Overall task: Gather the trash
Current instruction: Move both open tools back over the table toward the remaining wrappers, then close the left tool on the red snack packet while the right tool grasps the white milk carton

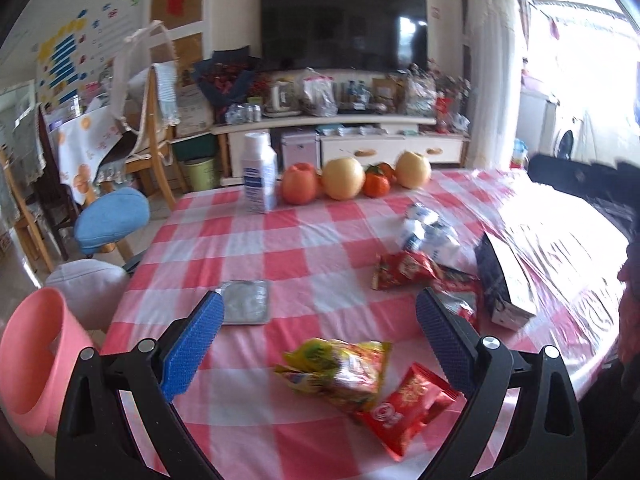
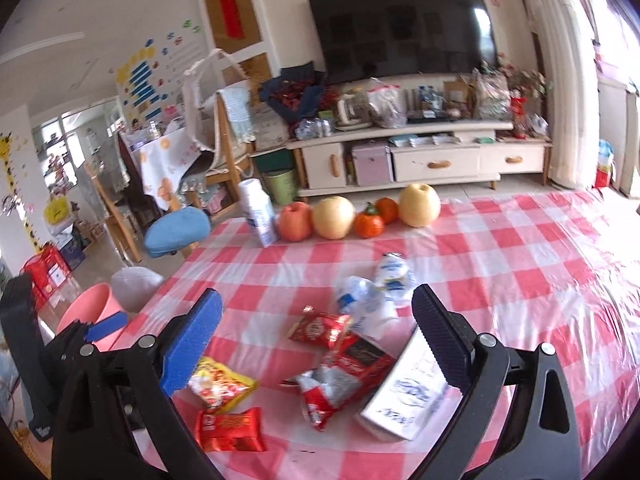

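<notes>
Barely started, by the look: all trash on the checked surface (image 1: 248, 248), pink bin (image 1: 34, 356) at its left edge, contents hidden. Left gripper (image 1: 320, 336) and right gripper (image 2: 318, 332) both spread wide, holding nothing. Yellow wrapper (image 1: 340, 372), red packets (image 2: 340, 376), crushed bottle (image 2: 376, 292), flat carton (image 2: 404, 396): crumpled, glossy, lying near edge.

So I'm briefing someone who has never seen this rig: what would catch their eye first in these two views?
The red-and-white checked tablecloth fills both views, with bright snack wrappers and a crumpled plastic bottle scattered near its front. Along the far edge stands a row of fruit beside a white bottle. Both the left gripper and the right gripper hang open over the litter, and a pink bin sits at the table's left.
</notes>
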Demonstrator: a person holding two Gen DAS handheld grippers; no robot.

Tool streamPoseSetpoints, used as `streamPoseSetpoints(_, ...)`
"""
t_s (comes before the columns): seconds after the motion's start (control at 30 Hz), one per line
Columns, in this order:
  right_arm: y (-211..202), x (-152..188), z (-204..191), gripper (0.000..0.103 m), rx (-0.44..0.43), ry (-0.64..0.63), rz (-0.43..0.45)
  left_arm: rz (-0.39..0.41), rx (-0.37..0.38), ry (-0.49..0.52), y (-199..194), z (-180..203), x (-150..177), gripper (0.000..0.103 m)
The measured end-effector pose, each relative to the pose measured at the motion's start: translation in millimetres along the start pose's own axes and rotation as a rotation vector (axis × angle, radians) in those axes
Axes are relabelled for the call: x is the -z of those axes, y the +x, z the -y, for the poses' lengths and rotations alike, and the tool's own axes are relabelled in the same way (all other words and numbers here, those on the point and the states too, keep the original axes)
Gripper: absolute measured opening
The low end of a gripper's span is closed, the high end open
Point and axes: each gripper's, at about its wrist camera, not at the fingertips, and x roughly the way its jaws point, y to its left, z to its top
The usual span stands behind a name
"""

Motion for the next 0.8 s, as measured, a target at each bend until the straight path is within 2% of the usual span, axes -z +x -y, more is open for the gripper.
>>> streamPoseSetpoints(0.23,3.4,-0.5,38.5,0.096,0.055,0.042,-0.031,-0.054,0.066,0.095,9.1,37.9,5.2,0.095)
streamPoseSetpoints(0.37,17.1,6.3,63.2,0.096,0.077,0.106,-0.114,-0.065,0.076,0.119,14.2,51.2,0.1,0.095)
streamPoseSetpoints(0.47,31.2,15.9,78.6,0.096,0.061,0.169,-0.194,-0.097,0.05,0.116,25.2,57.7,-7.2,0.095)
streamPoseSetpoints(0.63,51.7,32.4,85.3,0.096,0.038,0.204,-0.313,-0.182,0.101,-0.03,55.7,55.5,-24.6,0.095)
streamPoseSetpoints(0.8,62.2,41.0,91.0,0.096,0.03,0.23,-0.365,-0.263,0.131,-0.089,98.6,58.8,-37.2,0.095)
